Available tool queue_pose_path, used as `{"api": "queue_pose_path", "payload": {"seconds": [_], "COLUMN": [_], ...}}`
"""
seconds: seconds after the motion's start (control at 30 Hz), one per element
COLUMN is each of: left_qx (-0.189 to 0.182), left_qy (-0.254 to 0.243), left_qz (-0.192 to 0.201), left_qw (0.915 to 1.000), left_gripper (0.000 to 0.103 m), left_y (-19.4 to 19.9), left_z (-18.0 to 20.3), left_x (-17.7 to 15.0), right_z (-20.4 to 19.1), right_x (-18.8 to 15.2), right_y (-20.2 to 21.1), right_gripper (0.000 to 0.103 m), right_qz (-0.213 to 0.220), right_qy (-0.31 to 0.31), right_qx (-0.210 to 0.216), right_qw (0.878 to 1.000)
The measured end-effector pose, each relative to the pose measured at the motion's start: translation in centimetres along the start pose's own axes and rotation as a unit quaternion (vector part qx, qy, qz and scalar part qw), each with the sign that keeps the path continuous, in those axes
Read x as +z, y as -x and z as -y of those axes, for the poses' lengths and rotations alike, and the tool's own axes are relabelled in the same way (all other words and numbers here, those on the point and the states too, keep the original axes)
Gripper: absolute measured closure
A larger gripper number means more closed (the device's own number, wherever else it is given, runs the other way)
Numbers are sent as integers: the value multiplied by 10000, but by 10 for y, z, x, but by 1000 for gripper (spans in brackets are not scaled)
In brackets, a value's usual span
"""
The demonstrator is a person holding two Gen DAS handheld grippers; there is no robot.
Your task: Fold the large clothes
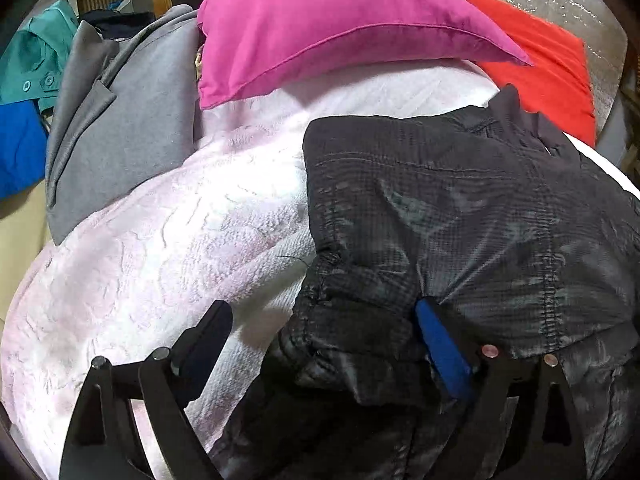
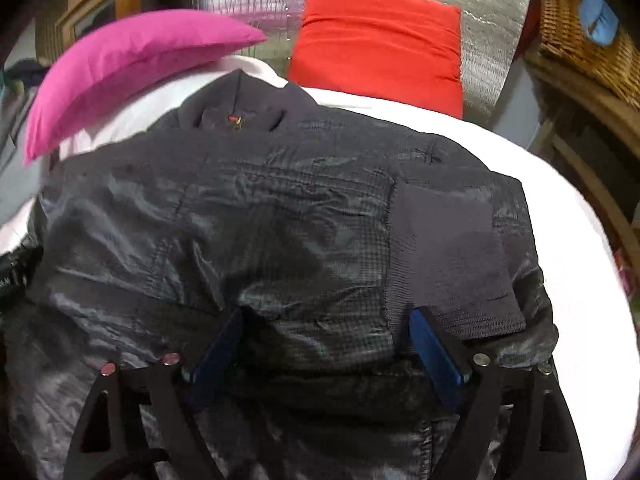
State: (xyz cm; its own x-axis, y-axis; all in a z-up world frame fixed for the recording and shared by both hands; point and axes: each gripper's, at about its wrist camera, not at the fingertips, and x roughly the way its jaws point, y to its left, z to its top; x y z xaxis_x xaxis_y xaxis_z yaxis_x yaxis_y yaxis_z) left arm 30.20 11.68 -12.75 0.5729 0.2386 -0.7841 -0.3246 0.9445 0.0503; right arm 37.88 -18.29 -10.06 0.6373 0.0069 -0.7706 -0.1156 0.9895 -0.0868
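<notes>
With the dark jacket [image 2: 280, 220] lying flat on the white bed cover [image 1: 160, 232], pink pillow [image 1: 320, 28] at 12 o'clock, both the left gripper [image 1: 324, 320] and right gripper [image 2: 324, 320] hold their jaws spread wide, so each should bite hem fabric fully before lifting evenly.

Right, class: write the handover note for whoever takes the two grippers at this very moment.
Left gripper: open, over the near left edge of the black jacket.
Right gripper: open, low over the jacket's near middle; neither grips it.
Jacket lies spread on the white bedspread, collar toward the pink pillow and red pillow.
Done: the sides look turned in, though I cannot be sure.
Left: fold it up.
</notes>
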Motion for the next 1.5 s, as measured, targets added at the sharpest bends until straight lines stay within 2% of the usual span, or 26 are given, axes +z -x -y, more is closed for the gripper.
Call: {"api": "queue_pose_path", "payload": {"seconds": [0.17, 0.27, 0.3, 0.37, 0.43, 0.5, 0.6, 0.73, 0.77, 0.8, 0.9, 1.03, 1.17, 1.23, 1.33, 1.4, 1.43, 1.5], "left_qx": [-195, -267, -309, -436, -525, -599, -631, -424, -387, -345, -284, -571, -572, -575, -444, -303, -211, -335], "left_qy": [189, 329, 392, 510, 341, 82, -343, -681, -720, -769, -849, -665, -284, -117, -14, -98, -240, -156], "left_qz": [-90, -243, -177, 330, 658, 763, 729, 220, 127, 213, 151, -41, 492, 511, 252, 36, -232, -395], "left_qw": [9996, 9988, 9986, 9972, 9959, 9953, 9948, 9965, 9966, 9962, 9959, 9961, 9967, 9970, 9987, 9995, 9992, 9985], "left_gripper": [6, 9, 9, 9, 9, 9, 9, 8, 7, 7, 7, 8, 8, 8, 8, 8, 7, 6], "left_y": [-1, 13, 19, 45, 61, 63, 53, 11, 1, 0, -2, 13, 55, 64, 51, 38, 23, 12], "left_z": [-10, -18, -17, -14, 1, 21, 57, 88, 91, 93, 97, 81, 44, 27, 13, 16, 18, 15], "left_x": [-1, 9, 13, 27, 39, 44, 39, 23, 18, 16, 17, 25, 19, 14, 1, -6, -12, -18], "right_z": [0, 11, 15, 21, 26, 30, 37, 43, 38, 36, 35, 35, 38, 28, 11, 3, 3, 8], "right_x": [1, 9, 14, 26, 39, 53, 63, 48, 43, 42, 45, 47, 32, 26, 14, 1, -7, -12], "right_y": [0, 14, 21, 37, 40, 31, 6, -38, -41, -41, -45, -28, 27, 41, 39, 18, 3, 0], "right_gripper": [14, 15, 15, 15, 14, 14, 14, 13, 13, 12, 10, 11, 11, 11, 10, 10, 9, 6], "right_qz": [-27, -110, 10, 355, 529, 502, 343, -200, -62, -42, -175, -174, 419, 494, 385, -53, -363, -236], "right_qy": [-26, -211, -286, -384, -473, -541, -726, -747, -539, -503, -590, -606, -540, -472, -230, -74, -76, -153], "right_qx": [0, 257, 352, 298, 294, 265, 225, 192, 89, 34, 36, 118, 336, 476, 512, 376, 352, 433], "right_qw": [10000, 9994, 9990, 9982, 9970, 9969, 9965, 9968, 9985, 9987, 9981, 9979, 9971, 9965, 9977, 9993, 9987, 9987]}}
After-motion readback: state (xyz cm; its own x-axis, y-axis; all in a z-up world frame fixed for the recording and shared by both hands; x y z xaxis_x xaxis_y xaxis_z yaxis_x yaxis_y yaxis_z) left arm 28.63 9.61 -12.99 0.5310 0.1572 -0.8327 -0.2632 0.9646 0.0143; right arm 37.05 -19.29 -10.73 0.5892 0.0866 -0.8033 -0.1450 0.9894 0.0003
